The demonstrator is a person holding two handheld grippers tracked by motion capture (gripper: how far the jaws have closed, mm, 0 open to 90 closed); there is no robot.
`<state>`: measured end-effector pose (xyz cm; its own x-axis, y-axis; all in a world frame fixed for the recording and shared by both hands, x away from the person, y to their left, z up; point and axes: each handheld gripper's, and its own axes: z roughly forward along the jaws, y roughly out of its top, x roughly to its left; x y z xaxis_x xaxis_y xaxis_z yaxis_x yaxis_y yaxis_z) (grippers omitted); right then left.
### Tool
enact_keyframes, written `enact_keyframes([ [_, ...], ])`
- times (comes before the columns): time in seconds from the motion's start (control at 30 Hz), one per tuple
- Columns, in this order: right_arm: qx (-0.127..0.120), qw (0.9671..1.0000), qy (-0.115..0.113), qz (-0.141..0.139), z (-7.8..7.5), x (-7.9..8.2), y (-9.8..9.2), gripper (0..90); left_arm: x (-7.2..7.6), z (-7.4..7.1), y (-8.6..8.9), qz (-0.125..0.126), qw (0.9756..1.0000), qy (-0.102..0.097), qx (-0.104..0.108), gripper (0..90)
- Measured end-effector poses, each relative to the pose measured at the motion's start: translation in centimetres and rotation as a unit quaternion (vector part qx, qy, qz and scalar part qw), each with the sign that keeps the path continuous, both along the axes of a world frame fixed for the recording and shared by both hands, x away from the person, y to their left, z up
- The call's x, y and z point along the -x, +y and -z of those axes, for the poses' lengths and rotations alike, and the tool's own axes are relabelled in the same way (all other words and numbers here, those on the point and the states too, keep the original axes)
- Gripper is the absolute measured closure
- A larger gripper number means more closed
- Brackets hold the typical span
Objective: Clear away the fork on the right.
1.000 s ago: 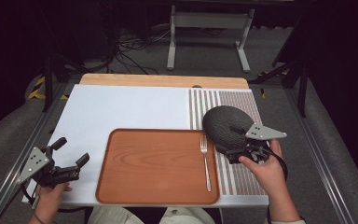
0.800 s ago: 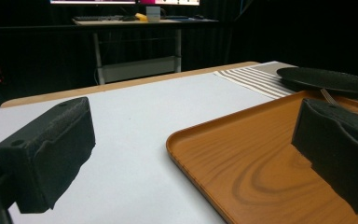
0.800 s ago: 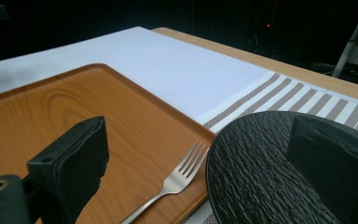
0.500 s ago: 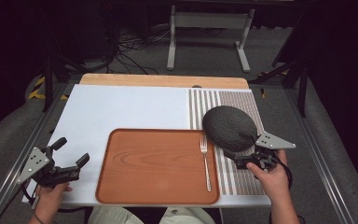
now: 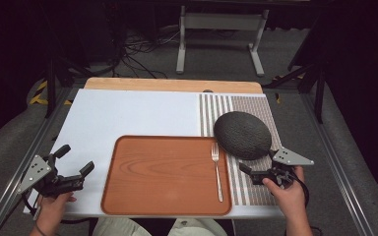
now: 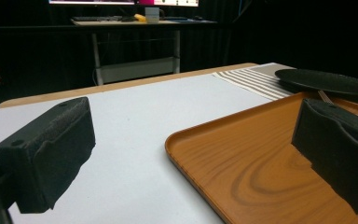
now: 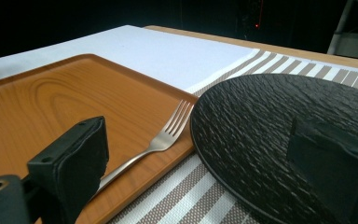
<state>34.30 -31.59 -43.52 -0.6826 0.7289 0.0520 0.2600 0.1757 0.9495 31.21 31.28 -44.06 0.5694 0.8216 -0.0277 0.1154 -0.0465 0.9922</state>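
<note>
A dark textured plate (image 5: 242, 135) lies on the striped placemat (image 5: 256, 105); its left edge reaches the right rim of the wooden tray (image 5: 162, 172). A silver fork (image 5: 217, 169) lies along the tray's right side, tines pointing away from me. My right gripper (image 5: 260, 162) is open just in front of the plate's near edge, held low over the placemat. In the right gripper view its jaws stand wide apart, with the plate (image 7: 270, 135) and fork (image 7: 163, 135) beyond them. My left gripper (image 5: 76, 158) is open at the tray's left, with nothing between its jaws.
The white table top (image 5: 128, 115) stretches behind the tray, with a wooden strip (image 5: 172, 84) along its far edge. Metal rails (image 5: 344, 167) run down both sides of the table. A stand (image 5: 216, 39) and cables are on the floor beyond.
My right gripper has drawn back from the plate's rim toward the table's near edge. The plate stays on the placemat. The left gripper has not moved.
</note>
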Motion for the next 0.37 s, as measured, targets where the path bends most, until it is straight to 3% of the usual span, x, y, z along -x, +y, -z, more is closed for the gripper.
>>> enact_keyframes([
  [0.37, 0.011, 0.9999, 0.006, -0.005, 0.57, -0.02, 0.26, 6.5, -0.1, 0.08, 0.12, -0.003, 1.0, 0.005, 0.005, 0.0],
])
